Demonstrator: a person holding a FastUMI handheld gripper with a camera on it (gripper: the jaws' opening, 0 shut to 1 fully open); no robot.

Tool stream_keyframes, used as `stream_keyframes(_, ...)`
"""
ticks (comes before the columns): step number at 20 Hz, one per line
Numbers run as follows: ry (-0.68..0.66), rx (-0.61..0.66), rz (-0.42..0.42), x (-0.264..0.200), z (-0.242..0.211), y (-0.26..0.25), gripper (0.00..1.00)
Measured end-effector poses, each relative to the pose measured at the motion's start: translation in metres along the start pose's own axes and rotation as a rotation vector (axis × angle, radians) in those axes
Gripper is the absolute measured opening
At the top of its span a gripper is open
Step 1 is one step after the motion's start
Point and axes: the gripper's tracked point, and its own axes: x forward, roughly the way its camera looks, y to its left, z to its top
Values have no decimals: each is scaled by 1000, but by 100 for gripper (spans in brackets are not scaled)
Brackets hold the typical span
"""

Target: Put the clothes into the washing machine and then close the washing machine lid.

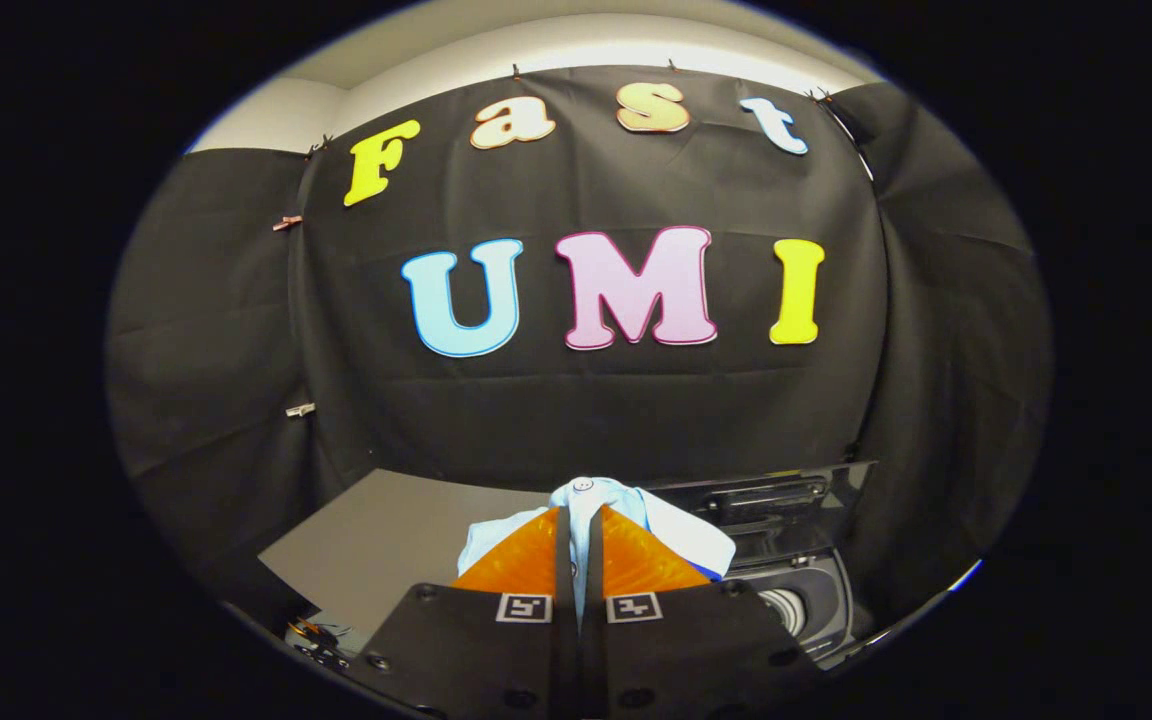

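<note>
In the gripper view, the gripper (pixel 577 520) has its two fingers drawn almost together, with only a thin gap between them, and a soft, pale blue and white cloth garment (pixel 681 535) is pinched in that gap. The fabric rises just past the fingertips in a small bunch, with what looks like a white button at the top, and spills out to either side of the fingers, more of it on the right. Both fingers appear to press on the cloth, so the hold looks firm.

The garment should handle as something light, limp and easily folded. It will sag and swing from wherever it is held and offers no stiffness to push against. A bunched fold, as gripped here, is a sensible place to hold it; a single thin layer or a loose hem would be more likely to slip out. The trailing parts could catch on a rim on the way in.

Below and to the right of the fingers sits the dark, glossy top-loading washing machine (pixel 816 590), its lid (pixel 776 500) seemingly raised toward the back. Its round drum opening (pixel 786 605) is partly visible just beside the right finger; I cannot tell whether anything lies inside. To the left, a flat grey tabletop (pixel 386 540) runs up to the machine's edge.
</note>
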Motion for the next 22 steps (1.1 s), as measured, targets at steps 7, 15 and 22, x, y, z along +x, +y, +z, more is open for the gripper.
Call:
stream_keyframes(7,47,32,-40,16,-29,-104,5)
stream_keyframes(15,143,-11,-141,57,-107,-165,5)
stream_keyframes(22,279,-9,-173,88,-189,-199,5)
